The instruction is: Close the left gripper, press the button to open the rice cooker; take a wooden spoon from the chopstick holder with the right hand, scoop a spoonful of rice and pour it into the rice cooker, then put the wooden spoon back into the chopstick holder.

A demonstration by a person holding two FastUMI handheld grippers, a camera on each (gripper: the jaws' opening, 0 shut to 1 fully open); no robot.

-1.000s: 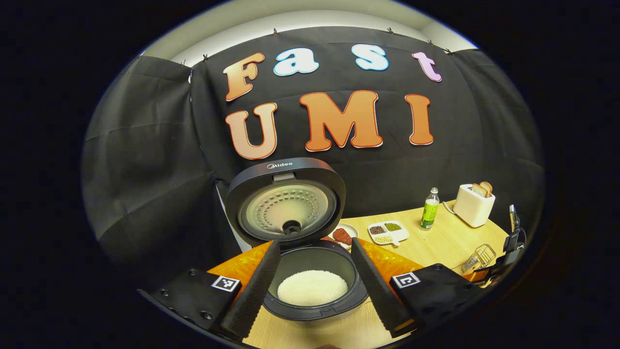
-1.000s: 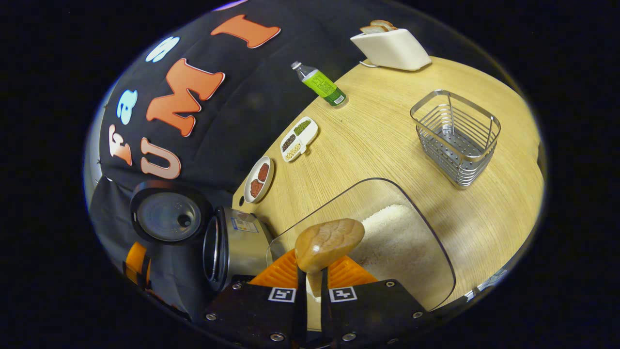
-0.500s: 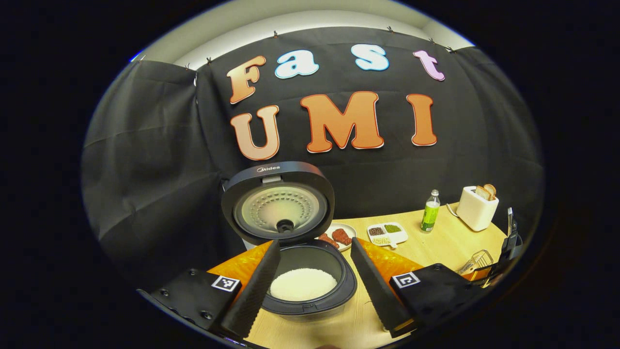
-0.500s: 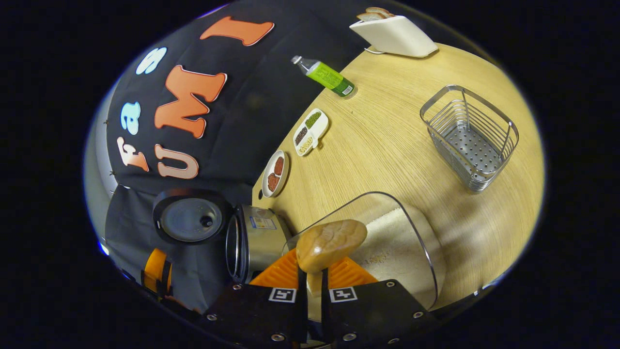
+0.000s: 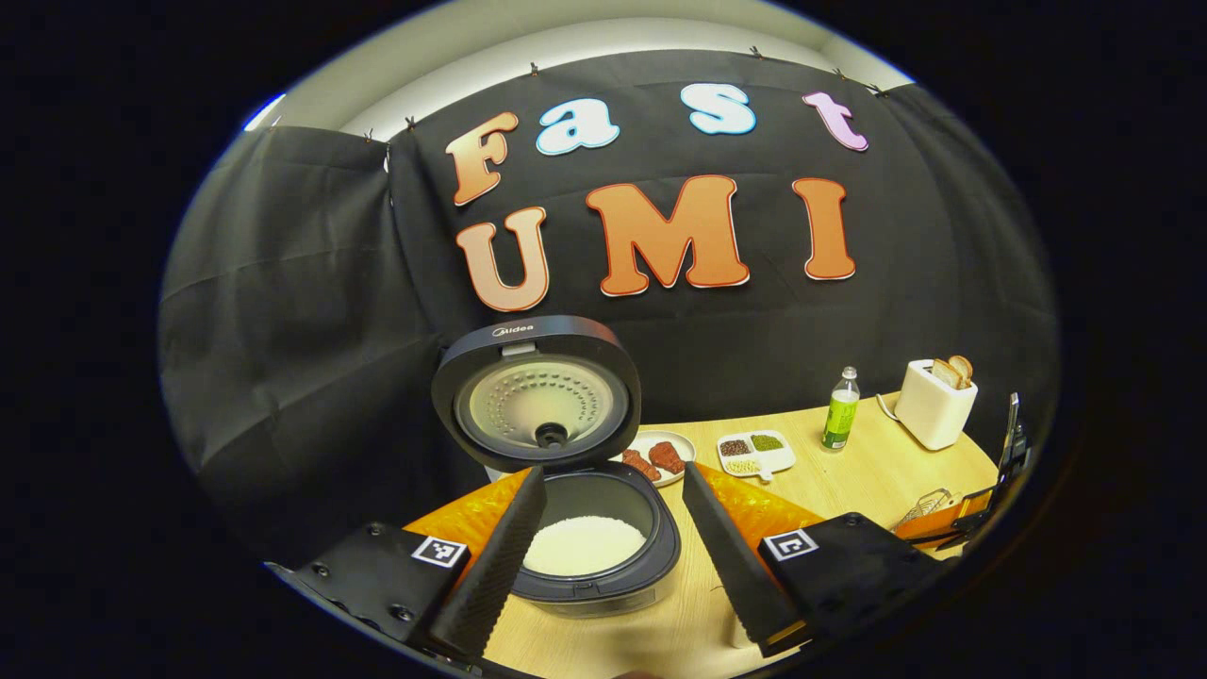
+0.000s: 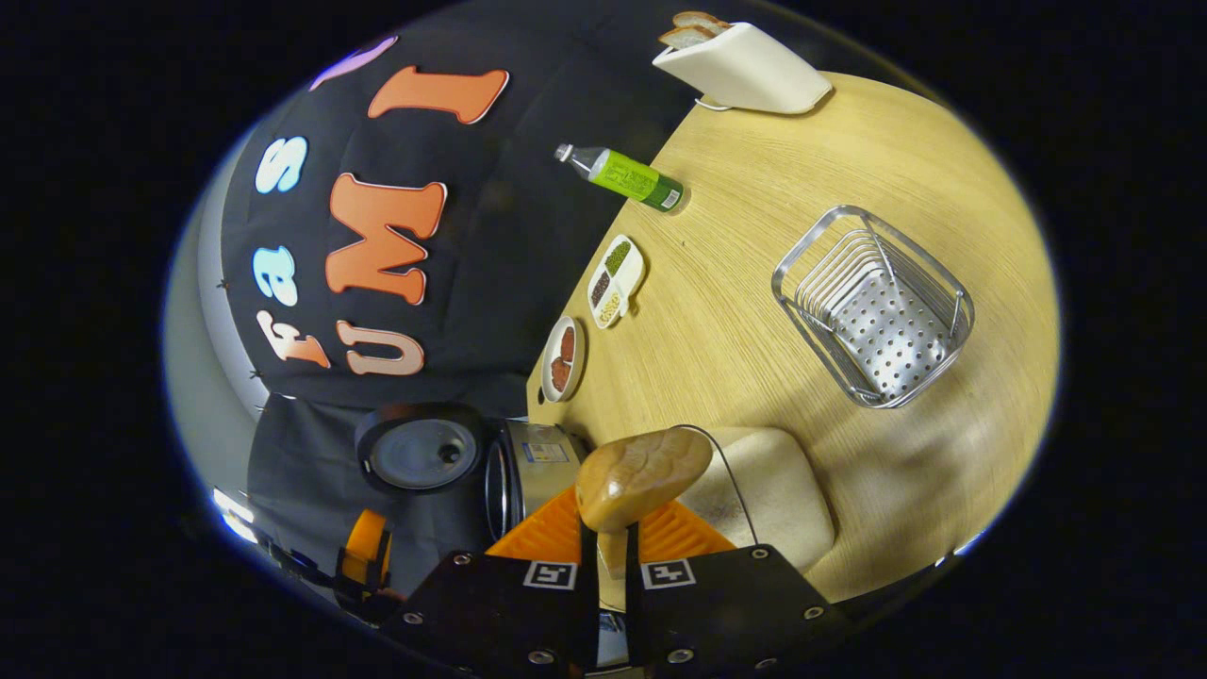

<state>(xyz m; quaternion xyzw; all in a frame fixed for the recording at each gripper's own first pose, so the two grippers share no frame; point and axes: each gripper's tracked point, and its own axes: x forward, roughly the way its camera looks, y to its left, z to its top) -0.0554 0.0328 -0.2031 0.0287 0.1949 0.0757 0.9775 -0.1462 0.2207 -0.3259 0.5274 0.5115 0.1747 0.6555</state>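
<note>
Cooker (image 5: pixel 589 552) lid open; right gripper (image 6: pixel 608 556) fingers clenched on spoon (image 6: pixel 641 476) at lower centre; left gripper (image 5: pixel 613 566) fingers released. Scooping, pouring, returning remain.

1 rice cooker (image 5: pixel 575 528), 1 wooden spoon (image 6: pixel 641 476), 1 wire holder (image 6: pixel 872 306), 1 rice tub (image 6: pixel 768 495), 1 bottle (image 6: pixel 622 176), 1 toaster (image 6: pixel 745 68) w/ 2 bread slices (image 6: pixel 691 26), 2 food dishes (image 6: pixel 616 280), 2 grippers (image 5: pixel 613 556)

The bench (image 6: pixel 754 311) is pale matt wood with fine grain. The wooden spoon (image 6: pixel 643 476) looks smooth and glossy. The chopstick holder (image 6: pixel 872 306) is shiny perforated metal wire. The rice cooker (image 5: pixel 566 453) has a matt dark plastic lid and brushed metal body.
</note>
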